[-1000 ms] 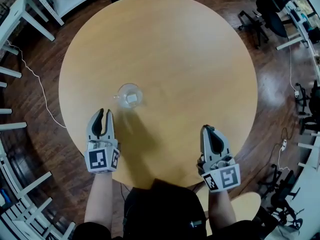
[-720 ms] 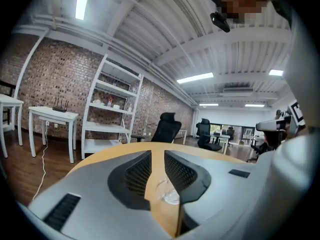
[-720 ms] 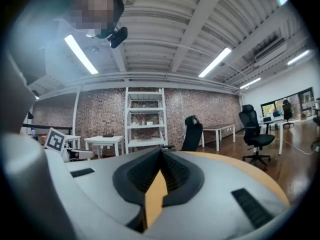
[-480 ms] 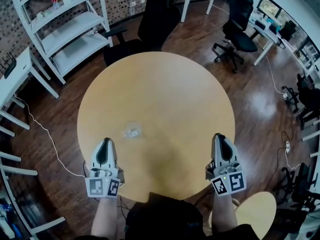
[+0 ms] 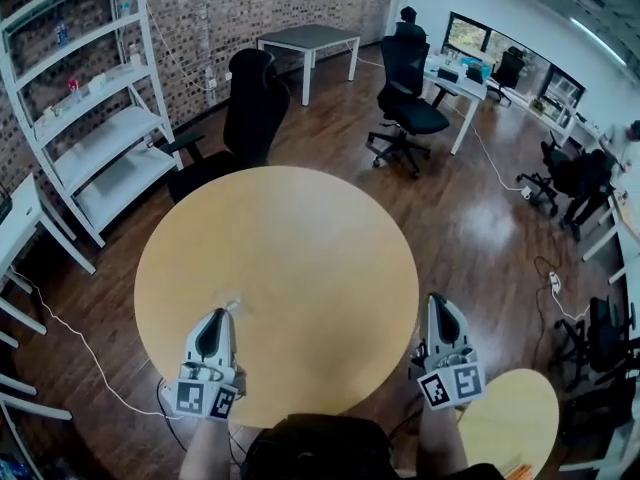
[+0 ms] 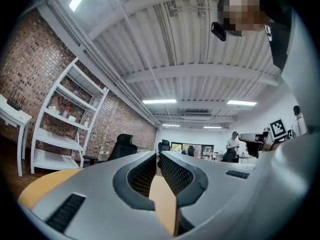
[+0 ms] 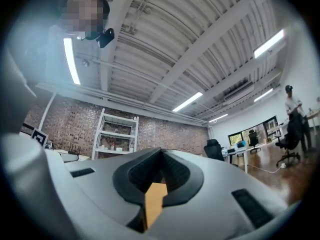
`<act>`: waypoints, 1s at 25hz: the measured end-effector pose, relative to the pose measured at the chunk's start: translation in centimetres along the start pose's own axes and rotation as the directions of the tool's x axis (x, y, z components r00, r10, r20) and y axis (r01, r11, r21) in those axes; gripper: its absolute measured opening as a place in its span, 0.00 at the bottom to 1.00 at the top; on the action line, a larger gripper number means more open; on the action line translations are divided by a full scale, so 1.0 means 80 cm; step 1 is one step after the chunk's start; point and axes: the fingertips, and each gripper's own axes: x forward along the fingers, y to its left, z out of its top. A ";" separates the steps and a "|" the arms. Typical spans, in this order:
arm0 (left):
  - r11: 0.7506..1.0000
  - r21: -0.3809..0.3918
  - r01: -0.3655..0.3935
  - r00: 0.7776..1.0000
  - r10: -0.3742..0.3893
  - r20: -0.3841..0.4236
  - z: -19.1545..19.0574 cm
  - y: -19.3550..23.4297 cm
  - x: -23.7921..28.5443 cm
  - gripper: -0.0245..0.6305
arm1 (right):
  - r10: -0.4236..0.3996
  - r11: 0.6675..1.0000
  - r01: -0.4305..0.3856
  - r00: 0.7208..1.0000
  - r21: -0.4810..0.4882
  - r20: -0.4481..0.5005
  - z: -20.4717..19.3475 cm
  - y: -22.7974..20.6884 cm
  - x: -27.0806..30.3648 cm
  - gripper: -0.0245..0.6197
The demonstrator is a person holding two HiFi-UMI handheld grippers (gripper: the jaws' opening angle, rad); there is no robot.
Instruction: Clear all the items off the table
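Note:
A round wooden table (image 5: 300,238) fills the middle of the head view. A small clear glass (image 5: 232,304) shows faintly on it, just beyond the tip of my left gripper (image 5: 220,313) and partly hidden by it. That gripper hangs over the table's near left edge. Its jaws have just been closing and now stand together with nothing between them (image 6: 158,156). My right gripper (image 5: 437,298) is shut and empty at the table's near right edge (image 7: 161,151). Both gripper views look level across the room, and the glass is in neither.
Black office chairs (image 5: 255,98) (image 5: 405,98) stand beyond the table, a white shelf unit (image 5: 90,118) at the left, a grey table (image 5: 308,38) at the back. Desks line the right wall. A small round wooden top (image 5: 510,413) lies at bottom right. A cable (image 5: 70,338) runs over the floor at left.
The head view has tilted up from the tabletop to the room. Both grippers have risen and now point level. The left jaws went from open to together, with nothing in them.

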 end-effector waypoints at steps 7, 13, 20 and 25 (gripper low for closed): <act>0.991 -0.031 0.134 0.991 -0.133 0.032 -0.014 -0.125 0.028 0.04 | -0.133 0.990 0.133 0.991 -0.047 0.021 0.034 -0.093 -0.112 0.04; 0.941 -0.097 0.326 0.945 -0.326 0.011 -0.032 -0.259 0.049 0.04 | -0.232 0.972 0.234 0.972 -0.029 0.039 0.053 -0.157 -0.196 0.04; 0.899 -0.078 0.431 0.902 -0.431 0.025 -0.033 -0.313 0.059 0.04 | -0.293 0.955 0.294 0.956 -0.051 0.018 0.061 -0.198 -0.248 0.04; 0.902 -0.063 0.427 0.904 -0.427 0.017 -0.038 -0.319 0.071 0.04 | -0.361 0.931 0.361 0.932 -0.053 0.011 0.058 -0.213 -0.278 0.04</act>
